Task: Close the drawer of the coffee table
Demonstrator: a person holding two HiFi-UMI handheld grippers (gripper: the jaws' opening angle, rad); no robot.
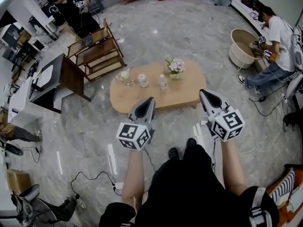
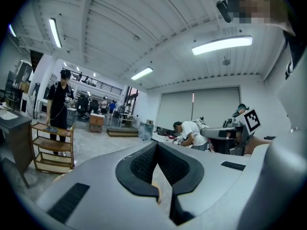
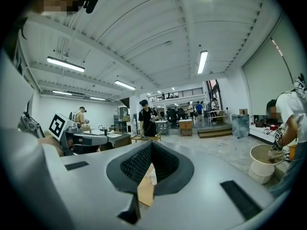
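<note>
The oval wooden coffee table [image 1: 137, 98] stands on the marble floor ahead of me in the head view. Its near edge lies between my two grippers; I cannot make out a drawer from here. My left gripper [image 1: 150, 100] hangs over the table's near edge, shut and empty. My right gripper [image 1: 203, 92] is at the table's near right end, also shut and empty. In the left gripper view the jaws [image 2: 156, 145] meet at their tips and point level into the room. The right gripper view shows the same closed jaws [image 3: 150, 143], with a strip of tabletop [image 3: 144, 186] in the gap below.
A small flower vase [image 1: 175, 68] and clear glass vessels [image 1: 143, 80] stand on the table's far side. A wooden shelf rack [image 1: 97, 51] and a dark desk [image 1: 59, 77] are at the left. A seated person [image 1: 277, 46] works over a basin [image 1: 242, 46] at the right. Cables [image 1: 92, 178] trail on the floor.
</note>
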